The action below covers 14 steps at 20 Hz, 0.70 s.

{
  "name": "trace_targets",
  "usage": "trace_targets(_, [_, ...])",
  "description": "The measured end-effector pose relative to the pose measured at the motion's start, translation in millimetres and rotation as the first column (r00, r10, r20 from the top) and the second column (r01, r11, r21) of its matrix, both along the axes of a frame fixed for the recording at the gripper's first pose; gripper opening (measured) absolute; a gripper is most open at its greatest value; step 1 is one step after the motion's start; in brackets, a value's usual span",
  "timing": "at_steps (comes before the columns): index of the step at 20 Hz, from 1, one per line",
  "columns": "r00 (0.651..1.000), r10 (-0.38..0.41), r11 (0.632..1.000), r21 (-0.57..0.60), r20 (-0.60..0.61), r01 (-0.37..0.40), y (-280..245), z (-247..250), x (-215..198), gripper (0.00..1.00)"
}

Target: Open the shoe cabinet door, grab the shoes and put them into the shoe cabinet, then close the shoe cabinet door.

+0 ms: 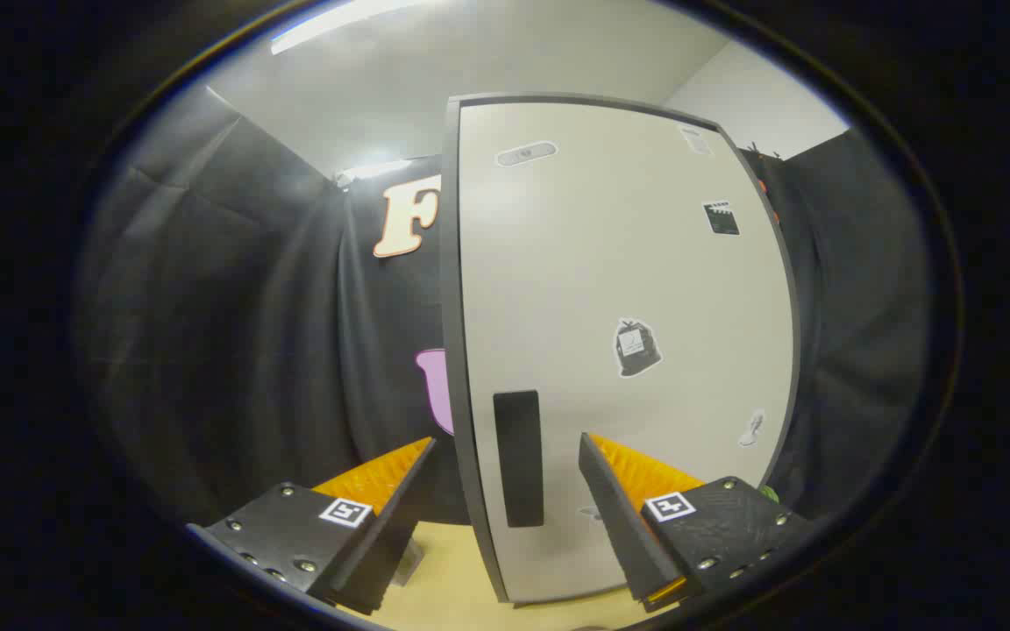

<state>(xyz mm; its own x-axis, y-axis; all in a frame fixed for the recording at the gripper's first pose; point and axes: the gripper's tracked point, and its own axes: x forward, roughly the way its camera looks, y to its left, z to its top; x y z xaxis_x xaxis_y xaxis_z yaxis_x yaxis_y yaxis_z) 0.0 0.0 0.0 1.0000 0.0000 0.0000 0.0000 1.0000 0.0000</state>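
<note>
Jaws of your gripper stood open, straddling the black rectangular handle on the pale grey cabinet door; closing off-centre risked slipping off that handle.

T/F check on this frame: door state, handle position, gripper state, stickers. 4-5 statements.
1. The cabinet door is shut. True.
2. The gripper is clamped on the handle. False: its fingers are open, nothing pressed between them.
3. The handle lies between the fingers, just ahead of them. True.
4. The door face is bare. False: it carries several stickers.
5. A shoe is held between the fingers. False: they hold nothing.
</note>
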Motion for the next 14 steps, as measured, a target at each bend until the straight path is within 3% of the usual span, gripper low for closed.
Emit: trace_targets(14, [1.000,0.003,1.000,0.006,-0.016,-0.003,-4.8,-5.8,17.5,0.97])
